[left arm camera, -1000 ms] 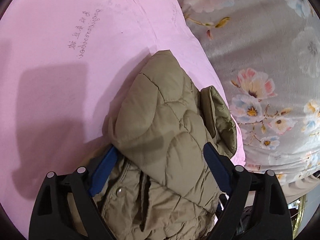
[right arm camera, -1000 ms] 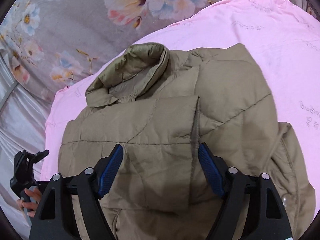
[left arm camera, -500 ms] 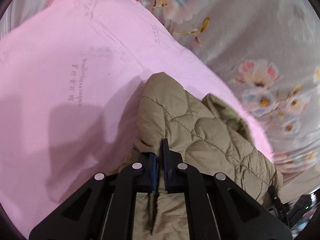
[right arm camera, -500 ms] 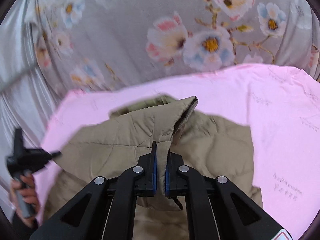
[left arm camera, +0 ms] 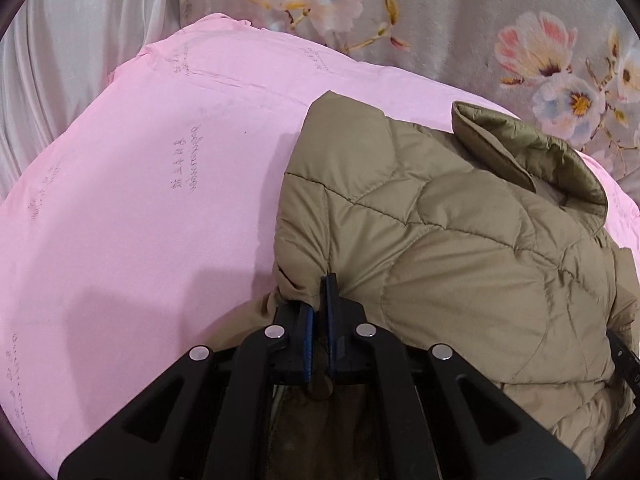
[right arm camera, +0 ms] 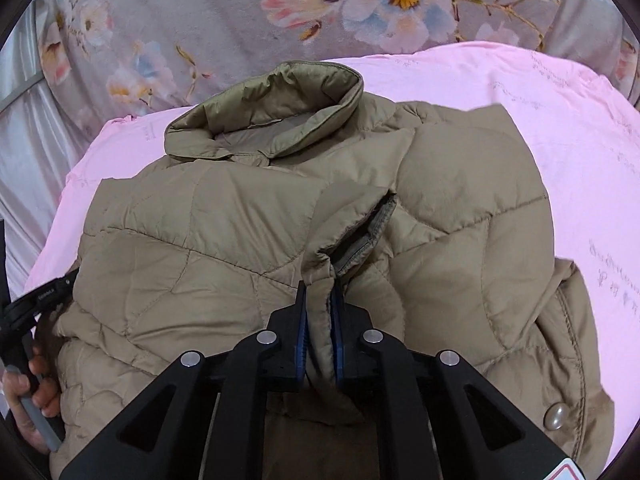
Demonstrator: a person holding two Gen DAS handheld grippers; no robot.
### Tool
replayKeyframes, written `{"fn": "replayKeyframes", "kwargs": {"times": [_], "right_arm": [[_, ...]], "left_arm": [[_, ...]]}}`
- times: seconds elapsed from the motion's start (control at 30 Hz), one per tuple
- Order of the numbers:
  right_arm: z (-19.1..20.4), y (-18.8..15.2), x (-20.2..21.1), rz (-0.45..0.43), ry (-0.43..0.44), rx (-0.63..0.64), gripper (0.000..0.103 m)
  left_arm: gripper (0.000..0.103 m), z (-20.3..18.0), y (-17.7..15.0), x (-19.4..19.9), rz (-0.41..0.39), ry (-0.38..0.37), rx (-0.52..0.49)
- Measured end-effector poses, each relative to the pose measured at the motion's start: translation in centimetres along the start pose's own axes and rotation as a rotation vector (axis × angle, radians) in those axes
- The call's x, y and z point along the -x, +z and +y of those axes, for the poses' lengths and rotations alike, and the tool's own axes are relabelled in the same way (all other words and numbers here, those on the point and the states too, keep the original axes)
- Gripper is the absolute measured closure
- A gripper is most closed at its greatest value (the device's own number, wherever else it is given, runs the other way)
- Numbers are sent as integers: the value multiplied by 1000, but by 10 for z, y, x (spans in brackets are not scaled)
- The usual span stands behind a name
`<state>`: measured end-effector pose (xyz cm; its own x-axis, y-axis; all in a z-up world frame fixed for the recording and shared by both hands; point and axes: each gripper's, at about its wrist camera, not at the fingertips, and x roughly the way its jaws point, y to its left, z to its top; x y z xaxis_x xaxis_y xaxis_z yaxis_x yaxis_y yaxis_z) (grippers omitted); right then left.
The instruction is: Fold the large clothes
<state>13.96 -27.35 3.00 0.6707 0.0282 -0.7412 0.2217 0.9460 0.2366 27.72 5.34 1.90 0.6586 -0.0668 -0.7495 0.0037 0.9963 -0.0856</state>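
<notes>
Jaws of both grippers (left arm camera: 319, 308) (right arm camera: 320, 312) pinch the jacket (right arm camera: 248, 240).

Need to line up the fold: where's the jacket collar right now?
The collar sits at the jacket's far end in the right wrist view, top centre, by the floral fabric; in the left wrist view it is upper right.

The jacket (right arm camera: 248, 248) was made of quilted khaki cloth with a faint sheen, puffy between stitched seams. A glossy pearl-like snap button (right arm camera: 555, 417) was seen at its near right. The pink sheet (left arm camera: 140, 200) was matt, smooth cloth. The floral cover (right arm camera: 224, 20) looked soft and matt. The fingers (right arm camera: 301, 340) were padded in ribbed blue material on matt black plastic.
</notes>
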Motion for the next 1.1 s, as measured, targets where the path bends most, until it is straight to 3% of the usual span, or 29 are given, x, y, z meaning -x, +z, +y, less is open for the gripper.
{"fn": "replayKeyframes", "kwargs": {"times": [0.33, 0.47, 0.5, 0.57, 0.63, 0.67, 0.8, 0.87, 0.9, 0.97, 1.1], "right_arm": [[-8, -34, 27, 22, 48, -32, 96], [-9, -44, 39, 26, 66, -38, 91], [-9, -42, 42, 31, 59, -37, 88], [-9, -35, 56, 23, 16, -32, 56], [-8, -27, 84, -66, -28, -27, 40], [-6, -23, 94, -100, -39, -21, 40], [15, 8, 115, -141, -4, 11, 46], [32, 19, 107, -134, -2, 48, 64], [40, 22, 99, -121, -5, 67, 68], [51, 21, 75, -66, 7, 86, 85], [54, 5, 37, 21, -35, 117, 89]], "left_arm": [[99, 12, -37, 30, 8, 13, -4], [95, 25, -46, 46, 11, -22, 21], [94, 28, -45, 49, 15, -28, 26], [85, 36, -36, 65, 24, -13, 37], [58, 40, -24, 87, -17, -3, 44], [52, 40, -16, 98, -45, 0, 41], [52, 12, 24, 125, -117, -31, 3], [51, -17, 36, 119, -112, -55, -39], [51, -30, 38, 112, -108, -58, -64], [51, -59, 33, 85, -65, -59, -117], [51, -81, 2, 32, 43, -57, -159]]}}
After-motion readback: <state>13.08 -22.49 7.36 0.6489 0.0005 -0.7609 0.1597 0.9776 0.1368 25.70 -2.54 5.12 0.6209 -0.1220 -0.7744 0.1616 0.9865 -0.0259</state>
